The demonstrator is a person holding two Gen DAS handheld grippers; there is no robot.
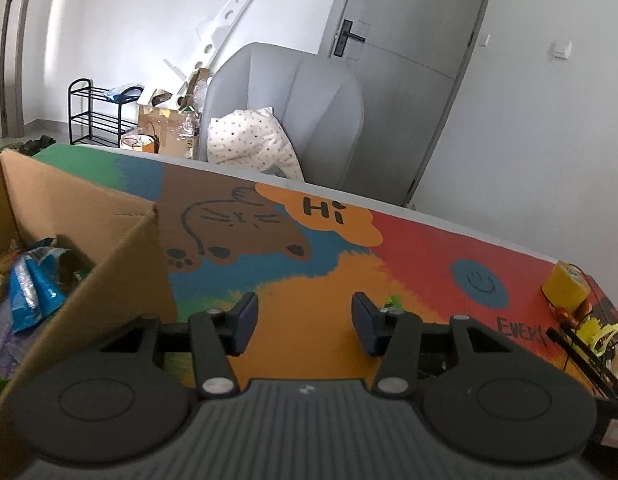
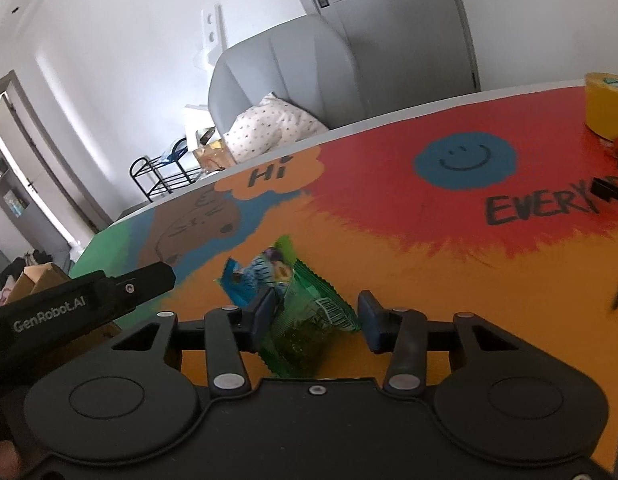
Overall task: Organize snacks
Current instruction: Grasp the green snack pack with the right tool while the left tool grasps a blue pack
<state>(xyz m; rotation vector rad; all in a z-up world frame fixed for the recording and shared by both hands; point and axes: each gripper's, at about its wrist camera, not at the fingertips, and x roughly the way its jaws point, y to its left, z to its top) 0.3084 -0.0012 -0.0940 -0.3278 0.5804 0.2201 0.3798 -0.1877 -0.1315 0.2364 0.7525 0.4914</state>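
1. A table (image 1: 409,240) covered by a painted cloth in orange, red, blue and green fills both wrist views; a cartoon animal and the word "Hi" are drawn on it.
2. The left gripper (image 1: 304,322) hovers over the orange patch, fingers apart with only bare cloth between them.
3. At its nine o'clock stands an open cardboard box (image 1: 121,248); blue snack packets (image 1: 33,284) lie inside.
4. The right gripper (image 2: 317,316) points down at a green snack packet (image 2: 309,320) lying on the cloth between its fingers. The left finger looks to touch the packet; the right finger stands clear of it.
5. A blue snack packet (image 2: 253,276) lies touching the green one, at its eleven o'clock.
6. A yellow tape roll (image 2: 605,104) sits at two o'clock near the table's far edge.
7. Behind the table is a grey armchair (image 1: 309,104) holding a spotted cushion (image 1: 249,140).
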